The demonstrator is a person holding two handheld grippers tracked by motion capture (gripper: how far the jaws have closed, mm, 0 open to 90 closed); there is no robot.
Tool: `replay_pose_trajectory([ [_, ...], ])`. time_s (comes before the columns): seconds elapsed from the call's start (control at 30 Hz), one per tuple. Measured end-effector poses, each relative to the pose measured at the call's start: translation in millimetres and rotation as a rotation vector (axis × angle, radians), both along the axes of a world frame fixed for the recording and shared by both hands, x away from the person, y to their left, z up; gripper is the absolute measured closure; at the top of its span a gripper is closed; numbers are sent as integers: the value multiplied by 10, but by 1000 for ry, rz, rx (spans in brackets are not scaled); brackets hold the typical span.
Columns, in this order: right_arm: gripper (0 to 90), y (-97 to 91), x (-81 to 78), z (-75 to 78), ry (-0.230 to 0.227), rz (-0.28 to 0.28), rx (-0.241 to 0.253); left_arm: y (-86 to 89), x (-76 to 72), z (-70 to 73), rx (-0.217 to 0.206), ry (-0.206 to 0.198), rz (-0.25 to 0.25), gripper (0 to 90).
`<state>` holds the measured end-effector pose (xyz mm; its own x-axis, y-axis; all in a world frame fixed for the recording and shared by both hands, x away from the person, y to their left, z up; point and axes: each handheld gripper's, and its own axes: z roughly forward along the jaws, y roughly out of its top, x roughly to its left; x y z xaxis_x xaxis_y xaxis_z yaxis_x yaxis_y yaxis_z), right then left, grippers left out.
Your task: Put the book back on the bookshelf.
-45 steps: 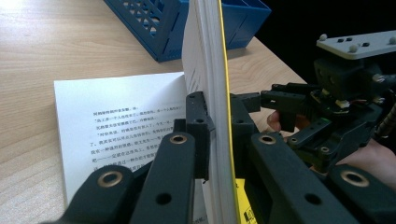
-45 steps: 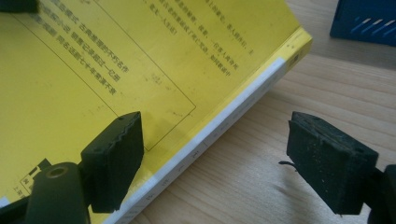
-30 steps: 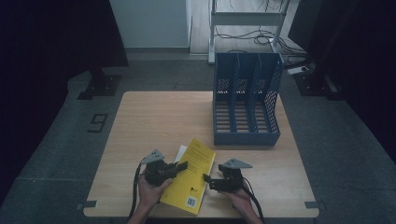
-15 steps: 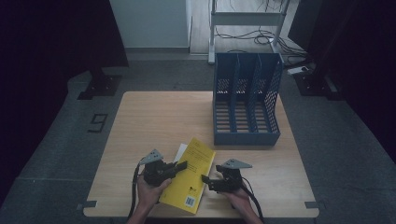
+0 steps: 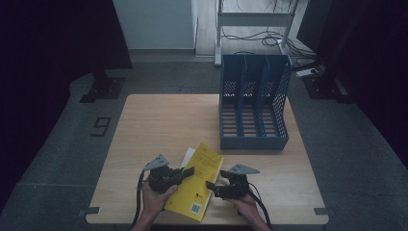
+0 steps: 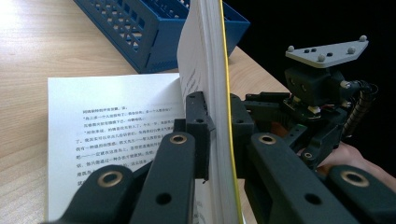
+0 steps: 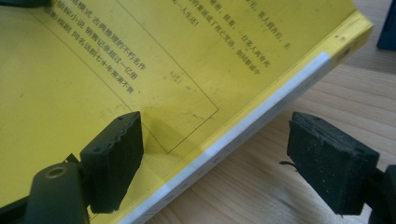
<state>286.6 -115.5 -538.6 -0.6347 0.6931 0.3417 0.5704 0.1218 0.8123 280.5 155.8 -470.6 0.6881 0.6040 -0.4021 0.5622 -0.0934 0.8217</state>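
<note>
A yellow book (image 5: 197, 185) is lying near the front edge of the wooden table (image 5: 159, 125), between the two hand-held grippers and well short of the blue file rack (image 5: 253, 108) standing at the far right. The left hand-held gripper (image 5: 185, 172) is reaching in from the book's left side, and in the left gripper view its jaws are pinching the yellow cover together with a stack of pages (image 6: 205, 70), holding them upright on edge while a printed white page (image 6: 116, 126) is lying flat on the table beside them. The right hand-held gripper (image 5: 211, 185) is sitting at the book's right edge; in the right gripper view its jaws are standing wide apart, one pad (image 7: 114, 156) hovering over the yellow cover (image 7: 140, 60), the other over bare wood, straddling the white-striped spine without pressing on it.
</note>
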Motion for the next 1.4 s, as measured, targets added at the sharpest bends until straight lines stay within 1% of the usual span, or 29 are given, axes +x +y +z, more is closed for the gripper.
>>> replay_pose_trajectory([
  [0.17, 179, 22, -11, -2, -5, 18, 3, -3, -6, 4, -2, 0, -1, 837],
  [0.33, 175, 27, -10, -8, -2, 22, 6, -5, -5, 4, -1, 0, -2, 837],
  [0.53, 174, 20, 5, -26, 20, 33, 27, -12, -16, 15, 0, -1, -4, 837],
  [0.67, 150, 28, 17, -40, 31, 56, 48, -24, -22, 19, -7, 5, -12, 836],
  [0.9, 151, 32, 4, -33, 32, 54, 43, -7, -10, 16, -9, 12, -19, 836],
  [1.0, 154, 31, -2, -28, 26, 55, 38, 16, 9, 7, -14, 21, -23, 836],
  [1.03, 155, 39, -13, -24, 9, 52, 26, 39, 26, -5, -19, 30, -22, 836],
  [1.07, 155, 43, -18, -22, 3, 51, 20, 50, 33, -9, -19, 33, -23, 836],
  [1.3, 156, 58, -55, 5, -34, 53, -1, 89, 41, 3, -18, 39, -31, 836],
  [1.4, 161, 58, -71, 19, -45, 54, -2, 103, 43, 7, -20, 40, -32, 836],
])
